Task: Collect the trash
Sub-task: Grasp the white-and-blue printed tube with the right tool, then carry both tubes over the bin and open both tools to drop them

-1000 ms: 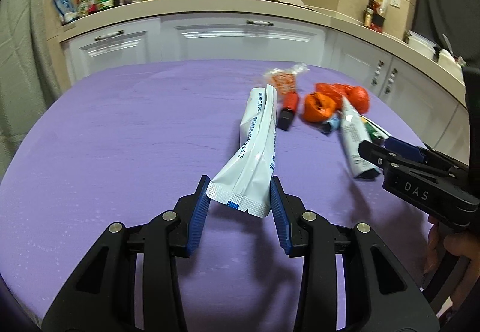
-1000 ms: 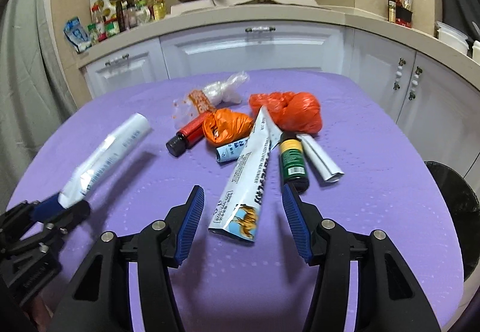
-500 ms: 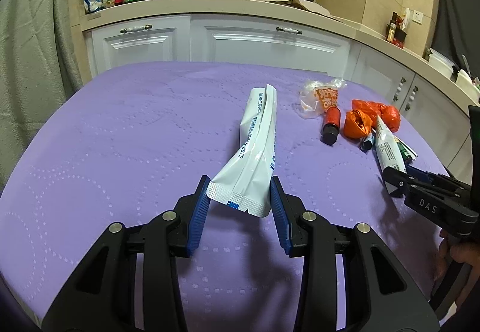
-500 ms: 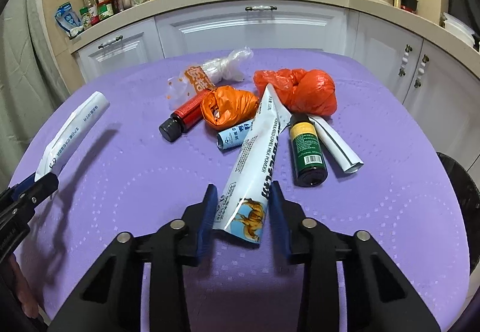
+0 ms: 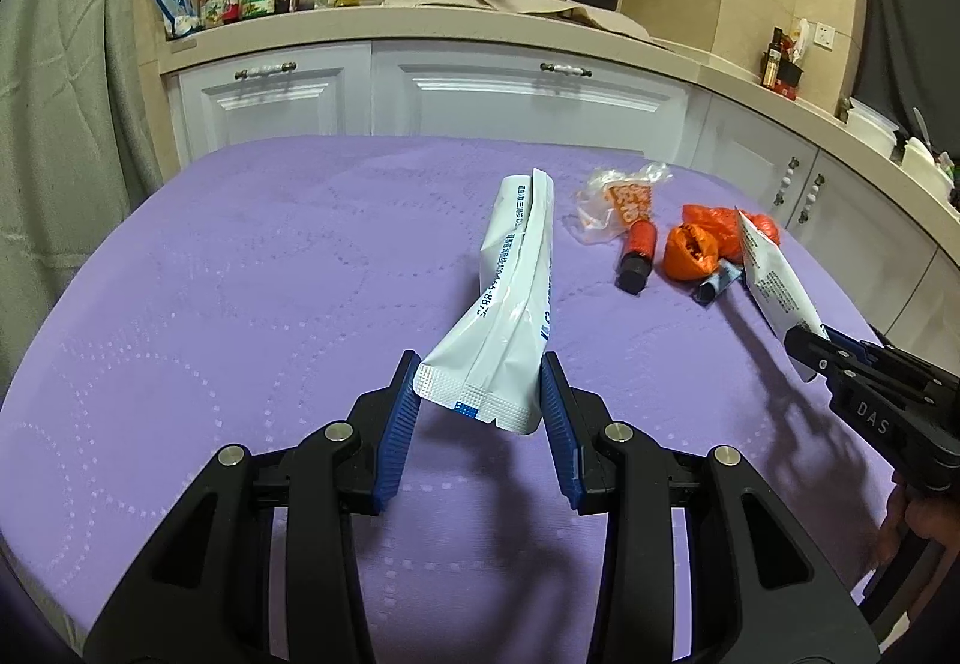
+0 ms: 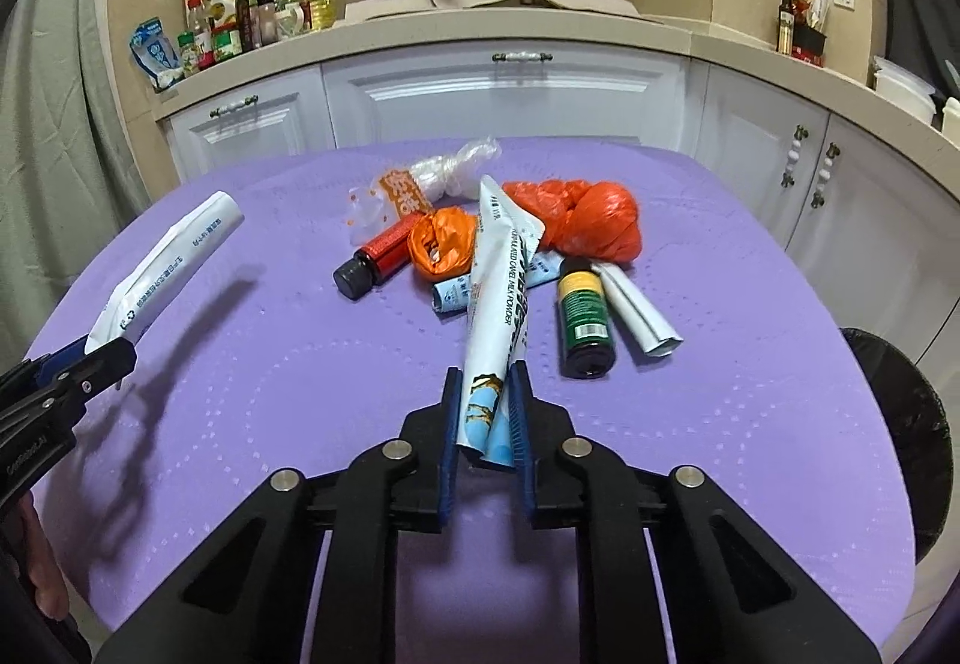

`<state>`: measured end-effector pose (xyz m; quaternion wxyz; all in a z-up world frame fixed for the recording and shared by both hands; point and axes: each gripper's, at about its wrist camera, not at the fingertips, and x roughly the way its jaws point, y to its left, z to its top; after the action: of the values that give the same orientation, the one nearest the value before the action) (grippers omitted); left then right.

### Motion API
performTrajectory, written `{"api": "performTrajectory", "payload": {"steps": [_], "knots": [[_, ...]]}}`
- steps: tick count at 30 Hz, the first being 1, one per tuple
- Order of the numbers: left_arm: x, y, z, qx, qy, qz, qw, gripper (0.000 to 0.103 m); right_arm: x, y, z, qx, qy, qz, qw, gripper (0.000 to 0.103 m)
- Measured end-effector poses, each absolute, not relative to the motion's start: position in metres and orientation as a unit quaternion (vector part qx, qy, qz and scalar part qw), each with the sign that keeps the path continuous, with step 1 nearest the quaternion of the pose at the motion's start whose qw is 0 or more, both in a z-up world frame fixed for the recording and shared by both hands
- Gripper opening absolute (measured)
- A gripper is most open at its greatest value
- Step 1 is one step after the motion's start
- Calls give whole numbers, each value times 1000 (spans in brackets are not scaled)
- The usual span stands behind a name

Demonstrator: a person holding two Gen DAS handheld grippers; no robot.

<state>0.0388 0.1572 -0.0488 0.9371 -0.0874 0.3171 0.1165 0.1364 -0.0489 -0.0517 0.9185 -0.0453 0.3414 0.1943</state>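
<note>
Left claw point(image 5: 480, 412): pads partly apart, pinching the crimped bottom end of a white sachet pouch point(image 5: 510, 304), which juts forward, clear of the purple bench point(image 5: 240, 304). Held by the tail, probably so the body hangs free for dropping.

Right claw point(image 6: 486, 412): jaws closing on the lower end of a camel milk powder pouch point(image 6: 501, 292); pads already press its sides. The pouch's far end seems to lean on the trash heap.

Heap sits mid-bench, items touching: orange plastic bag point(image 6: 582, 220), smaller orange bag point(image 6: 441, 244), red bottle point(image 6: 381, 259), green-label bottle point(image 6: 585, 322), small blue tube point(image 6: 459, 295), clear wrapper point(image 6: 420, 184), rolled white packet point(image 6: 639, 313).

Open room: wide bare cloth left and near side. A dark bin point(image 6: 906, 424) stands just past the bench's right edge, likely the drop point. Lifting the powder pouch may nudge the green-label bottle just beside it.
</note>
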Motion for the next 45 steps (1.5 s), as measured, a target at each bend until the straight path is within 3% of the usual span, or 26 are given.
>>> {"api": "performTrajectory", "payload": {"steps": [13, 24, 45], "knots": [[46, 99, -29, -68, 302, 58, 949, 38, 123, -112, -24, -23, 304, 158, 939, 14], [75, -7, -8, -32, 284, -50, 957, 38, 116, -215, -10, 3, 274, 68, 959, 14], [153, -208, -33, 49, 301, -181, 935, 39, 137, -364, -46, 52, 283, -36, 957, 14]]}}
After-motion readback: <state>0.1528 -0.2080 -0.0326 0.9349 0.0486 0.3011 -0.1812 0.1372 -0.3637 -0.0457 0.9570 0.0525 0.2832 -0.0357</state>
